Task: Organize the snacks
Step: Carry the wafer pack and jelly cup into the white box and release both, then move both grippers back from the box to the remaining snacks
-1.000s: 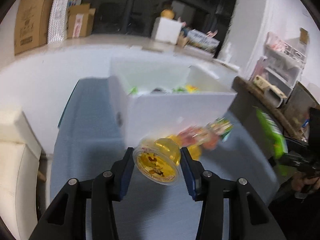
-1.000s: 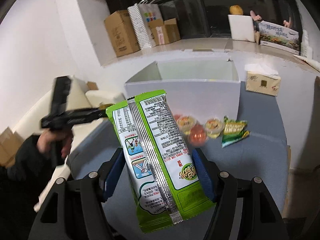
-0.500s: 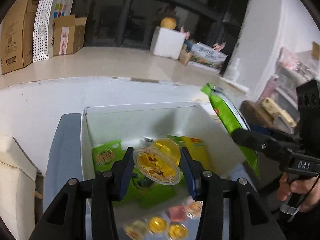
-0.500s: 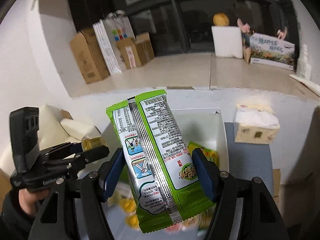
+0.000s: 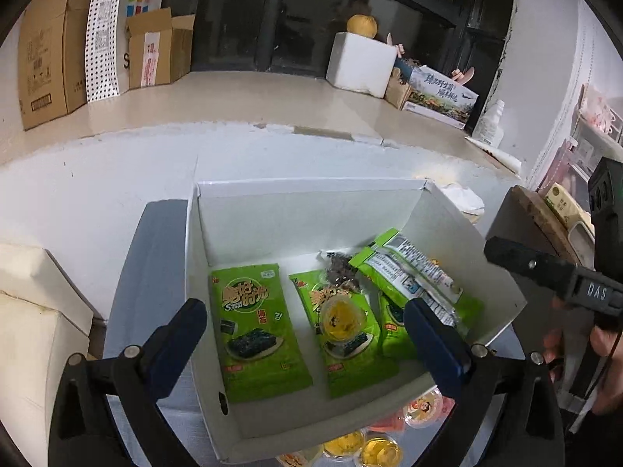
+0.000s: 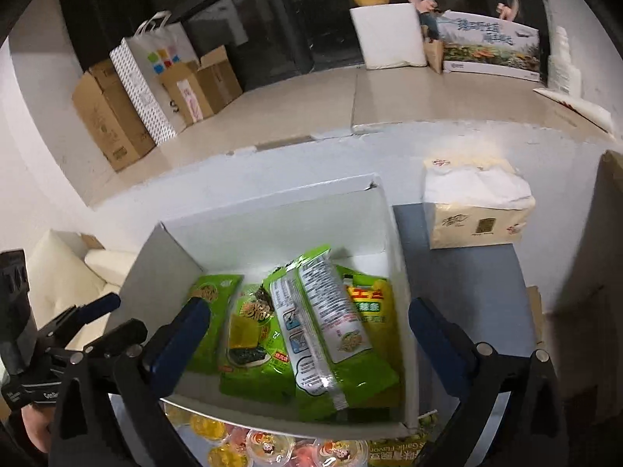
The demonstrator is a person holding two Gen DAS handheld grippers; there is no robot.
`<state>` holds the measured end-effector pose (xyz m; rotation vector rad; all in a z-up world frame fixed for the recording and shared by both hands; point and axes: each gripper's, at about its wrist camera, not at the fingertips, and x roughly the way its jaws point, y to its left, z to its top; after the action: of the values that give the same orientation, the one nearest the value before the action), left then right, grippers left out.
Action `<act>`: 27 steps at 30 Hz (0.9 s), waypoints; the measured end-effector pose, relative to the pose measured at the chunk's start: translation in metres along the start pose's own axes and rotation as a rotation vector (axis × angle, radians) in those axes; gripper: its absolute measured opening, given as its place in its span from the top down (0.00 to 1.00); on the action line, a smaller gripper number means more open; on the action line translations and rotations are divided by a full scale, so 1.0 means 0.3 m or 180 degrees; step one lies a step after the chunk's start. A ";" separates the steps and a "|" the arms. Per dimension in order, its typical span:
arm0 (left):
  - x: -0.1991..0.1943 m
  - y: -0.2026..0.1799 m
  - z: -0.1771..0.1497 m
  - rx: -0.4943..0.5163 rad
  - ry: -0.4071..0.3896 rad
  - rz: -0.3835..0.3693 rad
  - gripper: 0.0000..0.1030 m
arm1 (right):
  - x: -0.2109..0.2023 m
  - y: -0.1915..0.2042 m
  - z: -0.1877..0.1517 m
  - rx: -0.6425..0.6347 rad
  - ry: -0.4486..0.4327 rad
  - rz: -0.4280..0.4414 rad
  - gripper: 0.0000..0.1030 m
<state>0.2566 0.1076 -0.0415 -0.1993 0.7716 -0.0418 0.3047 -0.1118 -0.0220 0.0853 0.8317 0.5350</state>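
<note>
While both grippers hang over the white cardboard box (image 5: 459,218), neither holds anything: the left gripper (image 5: 307,334) has its blue-padded fingers spread wide apart, and the right gripper (image 6: 309,330) is just as wide apart. Inside the box, a yellow jelly cup (image 5: 342,317) sits on the middle seaweed snack packet (image 5: 346,354), with another seaweed packet (image 5: 257,327) lying flat to its left. A green snack bag (image 6: 323,334), silver back seam up, rests tilted across the packets toward the box's right side, partly covering a yellow-green packet (image 6: 370,299). More jelly cups (image 6: 268,447) stand on the blue-grey tabletop (image 6: 467,272) just outside the box's near wall. A tissue pack (image 6: 479,210) sits on the table to the right of the box
</note>
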 end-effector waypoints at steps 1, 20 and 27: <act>-0.009 -0.001 0.004 0.0006 -0.0008 0.0000 0.00 | -0.013 -0.002 0.003 -0.0002 -0.0040 0.0006 0.00; -0.392 -0.064 -0.467 0.0068 -0.0355 -0.0320 0.00 | -0.353 -0.101 -0.532 0.0085 -0.0281 -0.0127 0.00; -0.374 -0.068 -0.540 -0.0019 -0.0253 -0.0318 0.00 | -0.267 -0.187 -0.537 0.0382 -0.0052 -0.0122 0.00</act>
<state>0.0642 0.0734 -0.0735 -0.2438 0.6824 -0.1253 0.1679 -0.2206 -0.0923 0.1834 0.8477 0.4476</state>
